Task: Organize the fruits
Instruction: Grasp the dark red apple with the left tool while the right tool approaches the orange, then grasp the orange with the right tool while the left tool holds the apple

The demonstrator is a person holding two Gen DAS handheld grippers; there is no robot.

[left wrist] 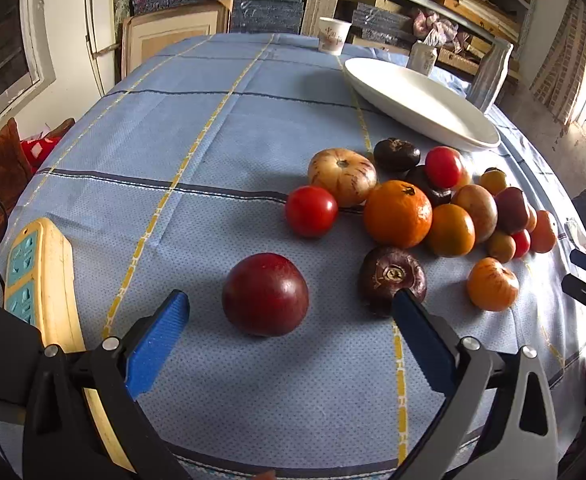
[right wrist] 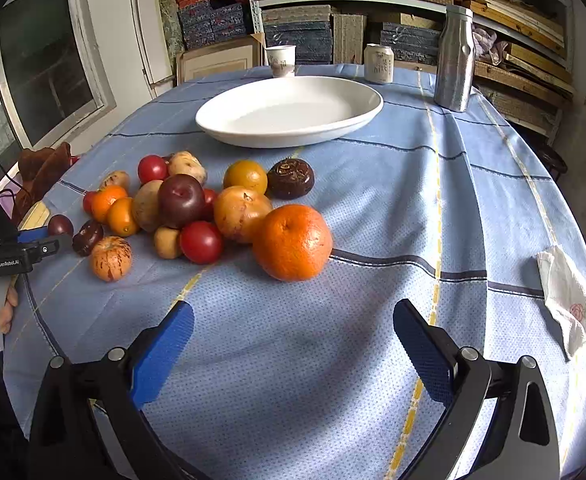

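Gaping left tongs (left wrist: 291,306) framing dark plum (left wrist: 265,294), right tongs (right wrist: 293,316) spread, orange (right wrist: 292,242) ahead

Left gripper (left wrist: 291,312), black arms, blue ribbed pads, silver screws

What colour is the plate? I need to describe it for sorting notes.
Plain white, no pattern; the plate shows best in the right wrist view.
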